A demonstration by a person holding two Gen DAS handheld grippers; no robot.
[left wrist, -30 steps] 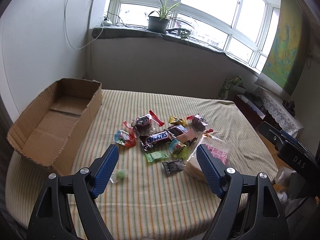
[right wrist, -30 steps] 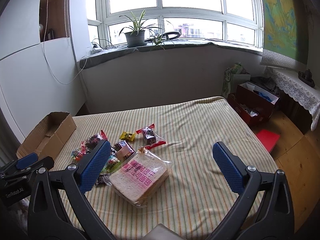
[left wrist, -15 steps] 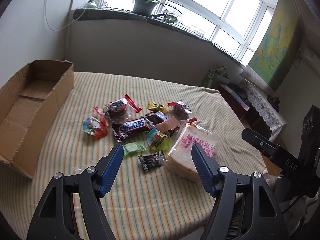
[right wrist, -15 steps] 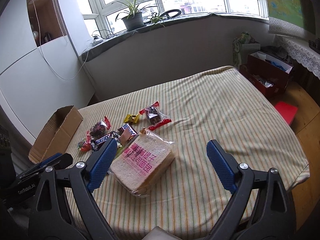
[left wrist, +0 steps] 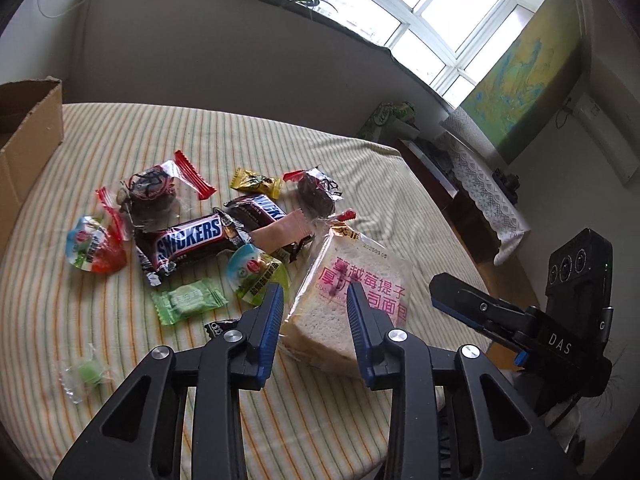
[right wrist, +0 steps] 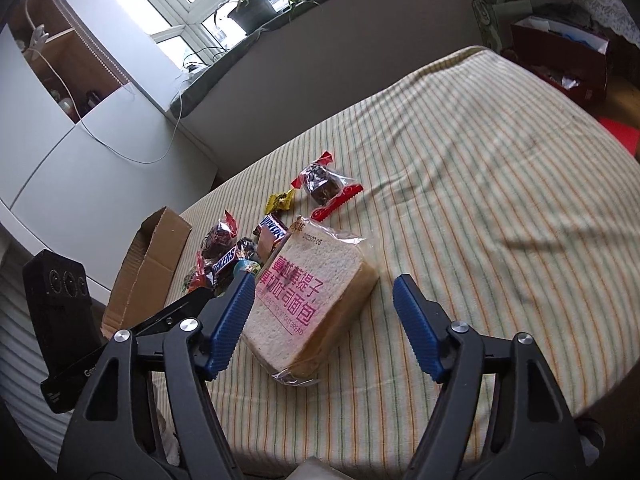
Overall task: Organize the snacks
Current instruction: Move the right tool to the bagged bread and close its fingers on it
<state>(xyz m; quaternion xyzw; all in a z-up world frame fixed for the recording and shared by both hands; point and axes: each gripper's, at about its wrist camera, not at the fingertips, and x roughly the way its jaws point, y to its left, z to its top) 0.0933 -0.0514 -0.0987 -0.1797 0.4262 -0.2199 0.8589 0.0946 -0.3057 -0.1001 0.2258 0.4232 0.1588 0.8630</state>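
Observation:
A bagged loaf of sliced bread (left wrist: pixel 360 280) with pink print lies on the striped cloth, right of a heap of small snacks: a Snickers bar (left wrist: pixel 188 240), a green candy (left wrist: pixel 188 300) and a red-ended cake pack (left wrist: pixel 154 192). My left gripper (left wrist: pixel 315 296) hovers over the loaf's left edge. Its jaws are closing to a narrow gap and the pads touch nothing. My right gripper (right wrist: pixel 324 284) hangs over the loaf (right wrist: pixel 316 292). Its jaws are closing too, one on each side of the bag and clear of it.
An open cardboard box (left wrist: pixel 24 140) stands at the table's left end, also in the right wrist view (right wrist: pixel 152 256). A small clear-wrapped green sweet (left wrist: pixel 86 374) lies near the front edge. The striped cloth (right wrist: pixel 480 200) stretches right of the loaf; the table edge drops off beyond.
Both grippers have dropped toward the table and tipped downward, coming in over the bread. The left jaws have narrowed a lot, the right jaws somewhat. Nothing on the table has moved.

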